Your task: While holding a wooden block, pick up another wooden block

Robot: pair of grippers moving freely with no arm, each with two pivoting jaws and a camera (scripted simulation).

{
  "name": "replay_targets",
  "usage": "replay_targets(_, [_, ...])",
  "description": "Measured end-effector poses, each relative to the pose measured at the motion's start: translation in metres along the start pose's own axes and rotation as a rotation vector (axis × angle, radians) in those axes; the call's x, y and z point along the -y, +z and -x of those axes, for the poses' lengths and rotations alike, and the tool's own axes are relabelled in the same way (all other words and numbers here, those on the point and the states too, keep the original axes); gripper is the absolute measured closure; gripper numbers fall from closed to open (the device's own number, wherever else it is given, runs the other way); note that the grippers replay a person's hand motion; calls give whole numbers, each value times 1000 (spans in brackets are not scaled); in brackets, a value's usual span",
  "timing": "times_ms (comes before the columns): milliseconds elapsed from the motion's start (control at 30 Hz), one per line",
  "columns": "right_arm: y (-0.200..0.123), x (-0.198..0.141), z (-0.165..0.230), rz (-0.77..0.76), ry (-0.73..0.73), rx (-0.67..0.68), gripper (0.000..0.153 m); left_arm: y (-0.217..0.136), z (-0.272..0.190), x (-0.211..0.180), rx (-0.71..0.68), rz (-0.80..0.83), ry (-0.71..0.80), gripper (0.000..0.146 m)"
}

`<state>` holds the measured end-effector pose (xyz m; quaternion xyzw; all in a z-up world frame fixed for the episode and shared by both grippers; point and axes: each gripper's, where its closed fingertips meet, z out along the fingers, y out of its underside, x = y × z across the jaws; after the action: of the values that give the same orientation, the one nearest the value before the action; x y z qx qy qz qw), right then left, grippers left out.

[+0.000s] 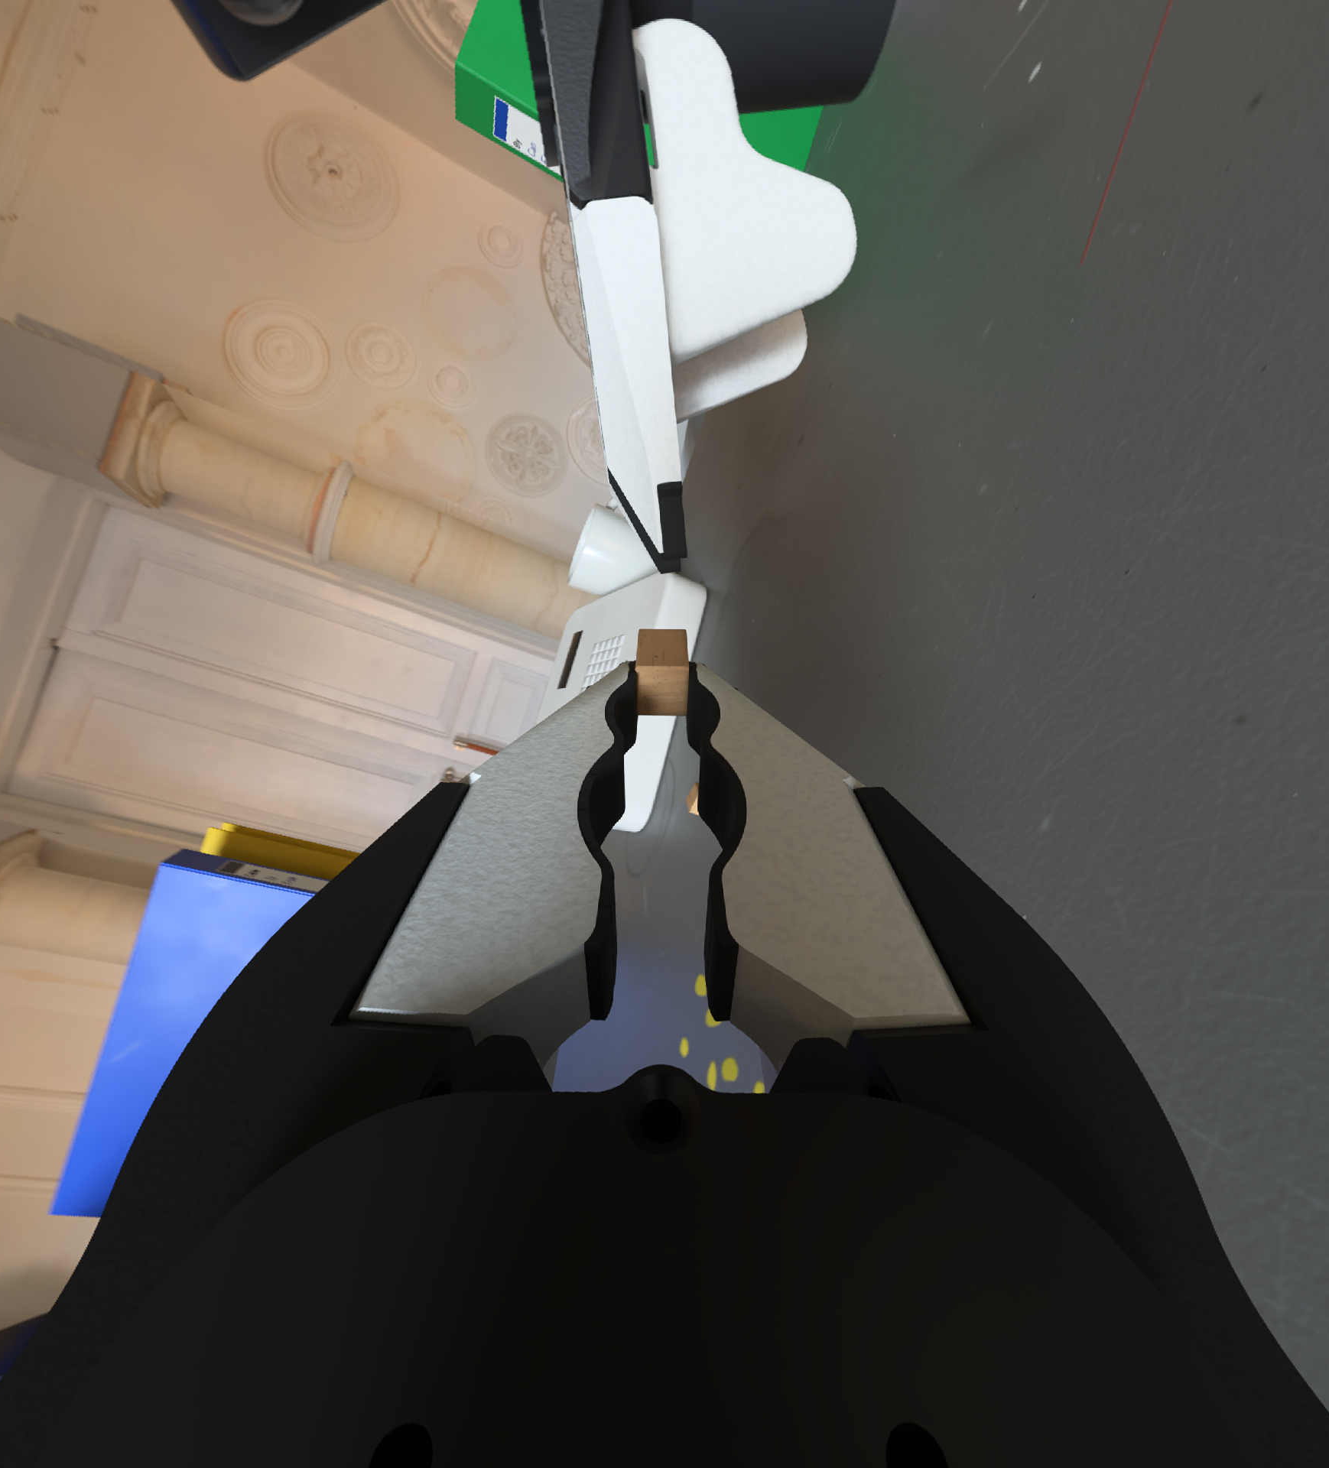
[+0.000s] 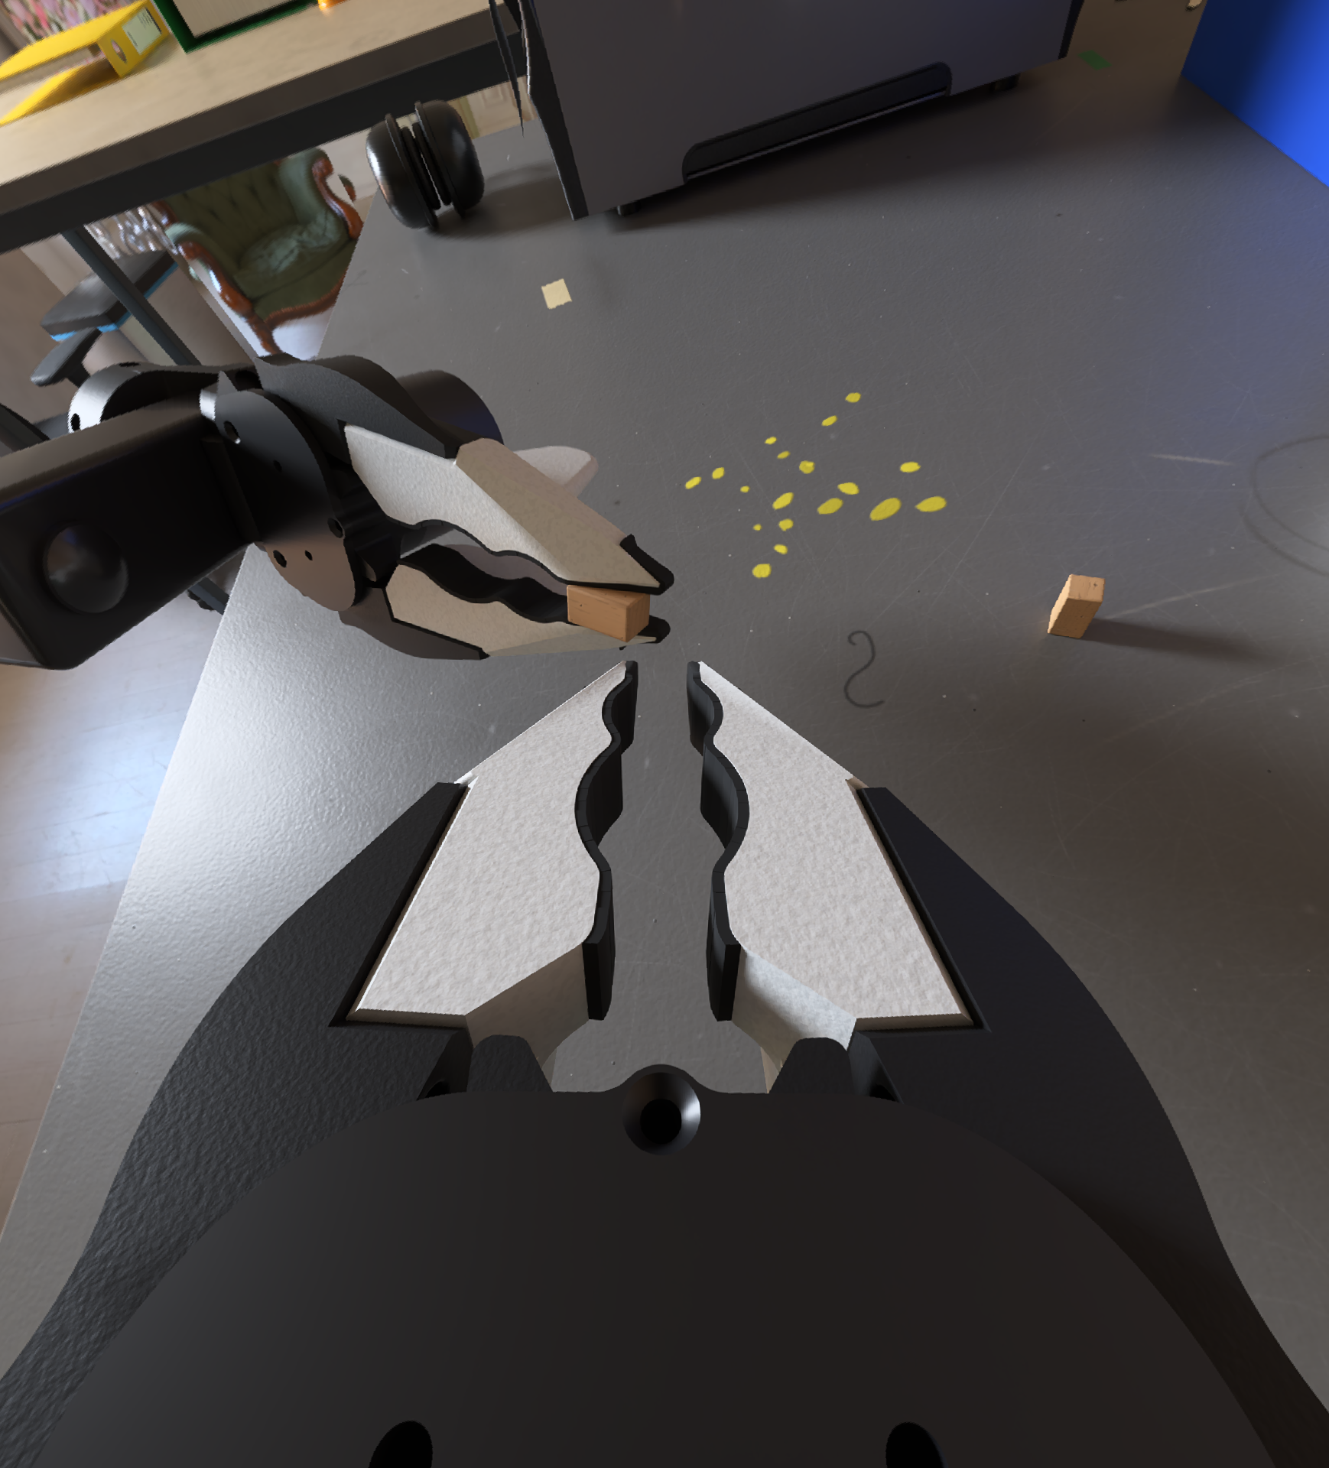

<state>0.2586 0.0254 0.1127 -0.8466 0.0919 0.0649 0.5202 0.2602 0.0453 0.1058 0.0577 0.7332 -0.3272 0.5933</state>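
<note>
Two black-and-white fingers of the left gripper [image 1: 661, 675] pinch a small wooden block [image 1: 661, 671] at their tips, held above a dark grey table [image 2: 1043, 874]. Just beside it, the right gripper [image 2: 661, 675] hovers with its fingers slightly spread and nothing between them. Well off to its right, a second wooden block [image 2: 1075, 605] rests tilted on the table, near scattered yellow paint spots [image 2: 828, 484]

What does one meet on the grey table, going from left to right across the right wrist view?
Left gripper holding a wooden block → yellow paint spots → second wooden block, standing alone on the grey table.
</note>
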Motion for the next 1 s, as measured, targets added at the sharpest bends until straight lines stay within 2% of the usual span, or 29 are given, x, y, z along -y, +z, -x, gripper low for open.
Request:
replay_targets(100, [-1,2,1,-17,36,27,140,0,-1,2,-16,-18,-54,135])
replay_targets(300, [-3,-4,1,-5,77,94,140,1,-6,5,-27,-36,-42,135])
replay_targets(367, [-6,-1,1,-32,86,105,140,3,-2,6,-4,-38,-98,135])
replay_targets(467, [-9,0,0,-24,80,96,140,6,2,6,14,-7,-164,135])
replay_targets(1000, [5,-10,-4,10,94,42,140,10,-10,-16,-19,98,-170,135])
